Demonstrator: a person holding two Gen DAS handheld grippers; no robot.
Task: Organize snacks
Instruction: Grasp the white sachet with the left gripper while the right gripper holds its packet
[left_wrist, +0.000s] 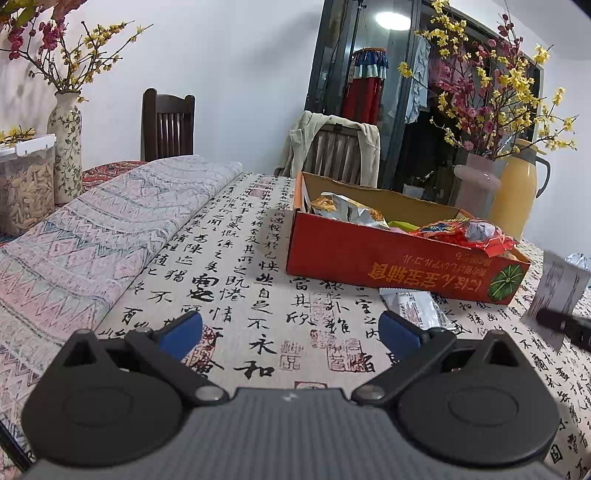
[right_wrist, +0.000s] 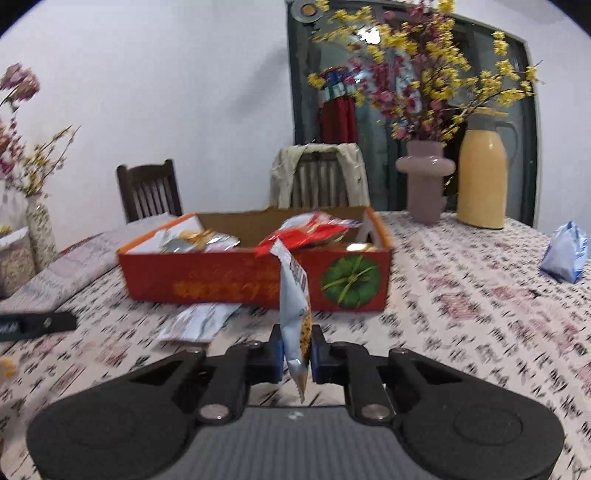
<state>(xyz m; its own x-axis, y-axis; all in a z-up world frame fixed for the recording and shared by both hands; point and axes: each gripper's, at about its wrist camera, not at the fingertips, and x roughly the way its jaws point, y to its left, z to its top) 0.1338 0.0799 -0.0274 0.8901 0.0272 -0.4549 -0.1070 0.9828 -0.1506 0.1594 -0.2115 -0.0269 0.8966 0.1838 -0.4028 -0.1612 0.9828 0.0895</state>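
Observation:
A red cardboard box (left_wrist: 369, 264) (right_wrist: 221, 284) stands on the calligraphy tablecloth and holds several snack packets, among them a red one (left_wrist: 465, 232) (right_wrist: 306, 230) and a silver one (left_wrist: 347, 210) (right_wrist: 199, 240). My right gripper (right_wrist: 297, 350) is shut on a white snack packet (right_wrist: 295, 295) and holds it upright above the table, in front of the box. That packet shows blurred at the right edge of the left wrist view (left_wrist: 557, 295). My left gripper (left_wrist: 290, 332) is open and empty, low over the cloth in front of the box. A flat white packet (left_wrist: 413, 306) (right_wrist: 199, 321) lies against the box's front.
A blue-white packet (right_wrist: 565, 254) lies at the right. A yellow jug (right_wrist: 480, 177) and a pink vase of flowers (right_wrist: 424, 181) stand behind the box. A folded cloth (left_wrist: 110, 229), a clear container (left_wrist: 26, 184) and a vase (left_wrist: 66, 147) are at the left. Two chairs stand beyond the table.

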